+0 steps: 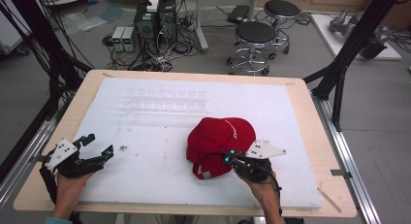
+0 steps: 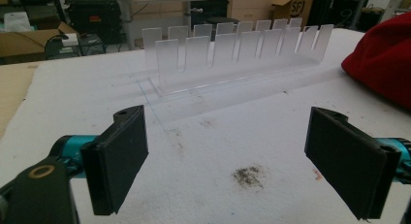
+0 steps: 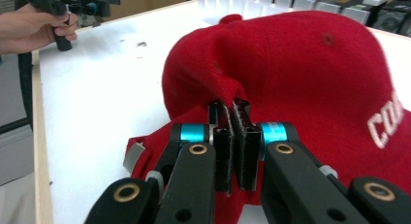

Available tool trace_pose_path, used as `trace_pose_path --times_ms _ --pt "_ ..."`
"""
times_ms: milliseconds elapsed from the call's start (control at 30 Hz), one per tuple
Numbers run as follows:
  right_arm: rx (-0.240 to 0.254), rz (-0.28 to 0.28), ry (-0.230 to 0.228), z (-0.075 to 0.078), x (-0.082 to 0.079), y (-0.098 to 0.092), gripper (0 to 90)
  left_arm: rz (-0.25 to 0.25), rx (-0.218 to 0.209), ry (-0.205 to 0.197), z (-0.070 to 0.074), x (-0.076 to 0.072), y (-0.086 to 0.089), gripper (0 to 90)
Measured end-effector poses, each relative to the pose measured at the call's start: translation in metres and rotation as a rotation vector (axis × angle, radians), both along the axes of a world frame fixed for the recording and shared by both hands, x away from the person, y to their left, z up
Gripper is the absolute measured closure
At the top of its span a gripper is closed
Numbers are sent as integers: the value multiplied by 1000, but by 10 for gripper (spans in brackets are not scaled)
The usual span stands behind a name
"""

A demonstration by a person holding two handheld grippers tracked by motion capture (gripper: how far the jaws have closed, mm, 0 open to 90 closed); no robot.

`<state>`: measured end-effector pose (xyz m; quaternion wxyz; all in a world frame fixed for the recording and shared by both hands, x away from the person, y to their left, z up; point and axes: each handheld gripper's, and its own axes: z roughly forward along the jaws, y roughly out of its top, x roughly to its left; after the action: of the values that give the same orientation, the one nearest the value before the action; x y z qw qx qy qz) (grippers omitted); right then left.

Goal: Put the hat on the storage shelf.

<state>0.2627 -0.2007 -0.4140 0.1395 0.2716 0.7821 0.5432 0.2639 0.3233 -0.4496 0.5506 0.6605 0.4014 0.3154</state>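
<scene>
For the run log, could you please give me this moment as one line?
right gripper: shut on red cap fabric | left gripper: open, holding nothing | clear slotted rack: beyond cap, untouched

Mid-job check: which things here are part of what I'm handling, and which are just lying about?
In the job:
- red cap, its fabric pinched by the right gripper
- left gripper, fingers open, holding nothing

Lying about:
- clear slotted rack
- stools beyond the table
</scene>
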Motion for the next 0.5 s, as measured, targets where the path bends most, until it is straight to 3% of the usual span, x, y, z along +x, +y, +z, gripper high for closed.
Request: trace_pose_path --times_ms 500 --pt "-7 84 25 3 8 52 880 3 -5 8 0 1 0 158"
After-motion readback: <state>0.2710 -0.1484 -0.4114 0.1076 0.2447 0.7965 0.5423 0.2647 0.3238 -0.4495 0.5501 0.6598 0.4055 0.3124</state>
